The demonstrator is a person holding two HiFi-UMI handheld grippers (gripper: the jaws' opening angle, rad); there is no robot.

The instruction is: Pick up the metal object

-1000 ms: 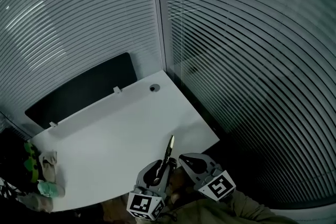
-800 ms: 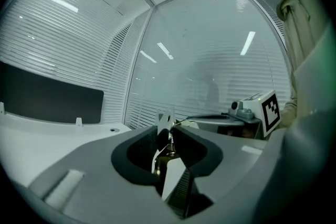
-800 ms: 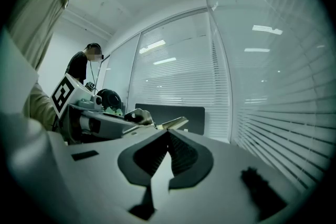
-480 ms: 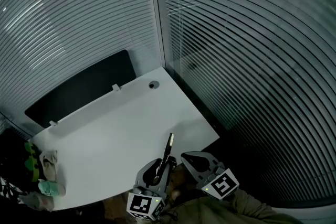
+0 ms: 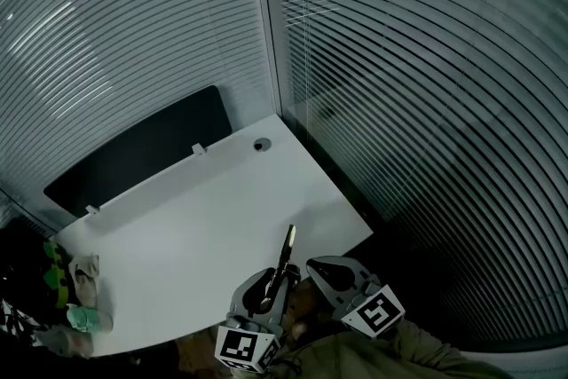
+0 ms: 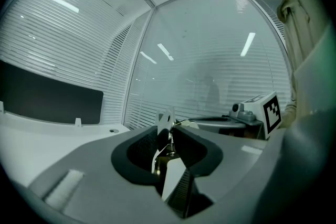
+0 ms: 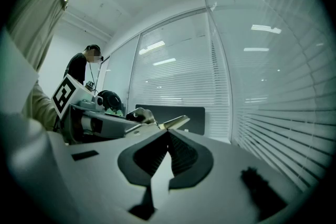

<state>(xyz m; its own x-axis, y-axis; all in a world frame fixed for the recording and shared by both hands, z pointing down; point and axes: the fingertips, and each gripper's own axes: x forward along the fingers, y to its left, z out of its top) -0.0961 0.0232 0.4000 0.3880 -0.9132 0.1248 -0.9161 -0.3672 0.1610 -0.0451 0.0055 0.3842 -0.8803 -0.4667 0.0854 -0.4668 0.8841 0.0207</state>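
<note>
The metal object's (image 5: 287, 251) lower end is hidden between the left gripper's (image 5: 278, 278) jaws. The bottom edge cuts off that gripper's cube (image 5: 241, 349). The heap (image 5: 75, 293) at the table's (image 5: 195, 217) left end is too dark to identify.

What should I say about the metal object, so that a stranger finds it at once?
Look at the white desk, at its near edge. There the left gripper is shut on a slender metal object that sticks out over the desk. It is the only thin, shiny thing there, with a pale tip.
</note>
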